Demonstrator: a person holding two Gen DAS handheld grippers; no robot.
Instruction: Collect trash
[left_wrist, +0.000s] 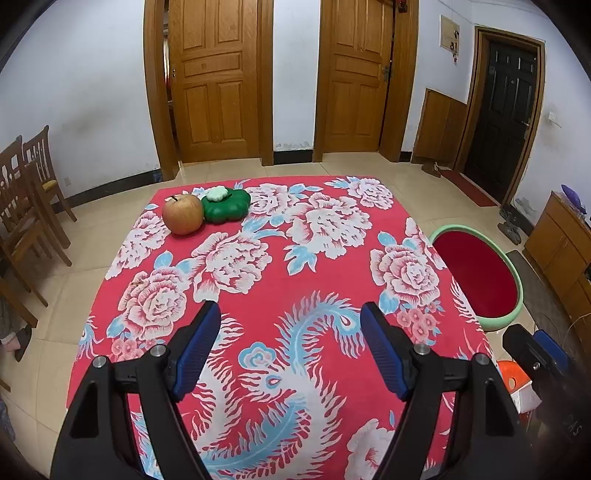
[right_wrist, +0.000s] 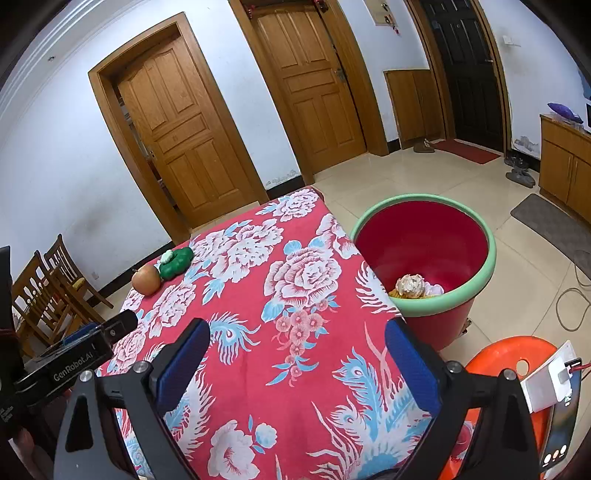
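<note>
A table (left_wrist: 280, 280) covered by a red cloth with large white and pink flowers and blue feathers fills the middle of both views. At its far left corner sit an apple (left_wrist: 183, 214) and, touching it on the right, a green flower-shaped container (left_wrist: 226, 205) with a pale green piece on top. The rest of the cloth is bare.

On the floor just beside the table's right edge stands the bin (right_wrist: 424, 254), a red tub with a pale green rim. In the right wrist view, trash (right_wrist: 410, 286) lies at its bottom: a crumpled whitish-tan lump with yellowish scraps and something pale pink beside it. The left wrist view shows only the bin's red inner wall.

The left gripper (left_wrist: 291, 347) hangs over the near part of the table, its blue-padded jaws spread wide with nothing between them. The right gripper (right_wrist: 299, 365) hangs over the table's near right edge, jaws likewise spread and holding nothing.

An orange stool (right_wrist: 513, 354) stands near the bin, with a white device on it. Wooden chairs (left_wrist: 26, 195) line the left wall; two wooden doors (left_wrist: 218, 77) and a dark door (left_wrist: 506, 110) lie beyond.
</note>
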